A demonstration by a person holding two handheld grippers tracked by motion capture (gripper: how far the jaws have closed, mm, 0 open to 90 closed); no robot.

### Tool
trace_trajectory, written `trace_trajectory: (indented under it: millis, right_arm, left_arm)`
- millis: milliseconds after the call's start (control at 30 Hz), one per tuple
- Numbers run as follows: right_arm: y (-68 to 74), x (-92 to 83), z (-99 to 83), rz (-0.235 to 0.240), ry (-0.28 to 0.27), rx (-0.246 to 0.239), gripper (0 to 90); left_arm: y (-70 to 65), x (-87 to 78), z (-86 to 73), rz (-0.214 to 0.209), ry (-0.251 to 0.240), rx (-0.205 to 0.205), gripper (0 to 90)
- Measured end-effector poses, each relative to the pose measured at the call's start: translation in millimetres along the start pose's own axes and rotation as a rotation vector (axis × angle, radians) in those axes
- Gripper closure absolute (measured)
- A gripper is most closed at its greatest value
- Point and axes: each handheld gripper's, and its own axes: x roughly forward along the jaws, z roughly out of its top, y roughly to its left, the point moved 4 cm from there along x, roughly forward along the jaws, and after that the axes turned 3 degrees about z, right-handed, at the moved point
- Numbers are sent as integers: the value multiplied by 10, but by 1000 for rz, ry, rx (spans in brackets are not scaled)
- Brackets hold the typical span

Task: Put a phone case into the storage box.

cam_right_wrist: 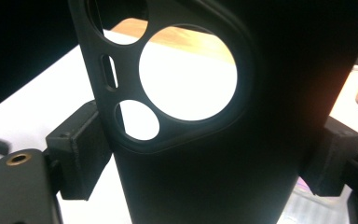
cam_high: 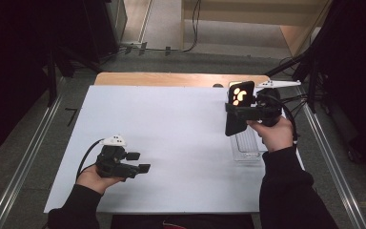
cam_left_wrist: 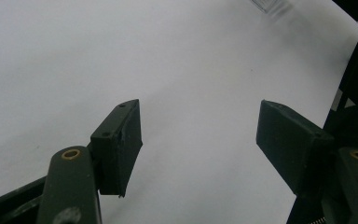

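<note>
The black phone case (cam_high: 238,108) stood upright above the right half of the white table (cam_high: 171,143), clamped across its width in my right gripper (cam_high: 242,112), its camera cut-outs turned away from my hand and letting the light through. In the right gripper view the case (cam_right_wrist: 205,154) sat between both pads, each pressed against a long edge, so the hold was narrow and low on the body. Just below and behind it lay a clear plastic tray (cam_high: 246,147), near the table's right edge. My left gripper (cam_high: 138,162) rested low over the near left of the table, well apart from the case, its jaws wide with nothing between them but bare sheet. I judged the risk to be in the grip: a soft, thin shell squeezed by its edges could bow and spring out, or pivot about the pads if I swung it quickly, and drop onto the tray.
</note>
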Motion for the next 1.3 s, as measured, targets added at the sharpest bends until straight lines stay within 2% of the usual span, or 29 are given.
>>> trace_trajectory:
  millis: [167, 333, 467, 667, 800, 1000, 1200, 1300]
  right_arm:
    - [-182, -3, 39, -62, -23, 18, 139]
    - [-414, 53, 27, -111, -27, 58, 139]
    - [-557, 162, -19, -156, -40, 100, 139]
    - [-718, 359, -62, -241, -13, 93, 139]
    - [-843, 499, -126, -249, 3, 137, 139]
    - [-956, 673, -183, -295, 37, 143, 138]
    - [-1048, 822, -226, -285, 56, 184, 138]
    - [-1095, 876, -221, -293, 53, 179, 138]
  left_arm:
    - [10, -37, -46, 10, -5, -10, 305]
    - [21, -71, -88, 17, -11, -24, 305]
    - [20, -81, -111, 24, -9, -31, 305]
    - [2, -84, -125, 23, -8, -30, 305]
    - [21, -88, -131, 32, -10, -34, 306]
    - [43, -100, -124, 40, -23, -43, 307]
    - [44, -81, -139, 40, -11, -37, 307]
    - [54, -90, -138, 38, -12, -41, 307]
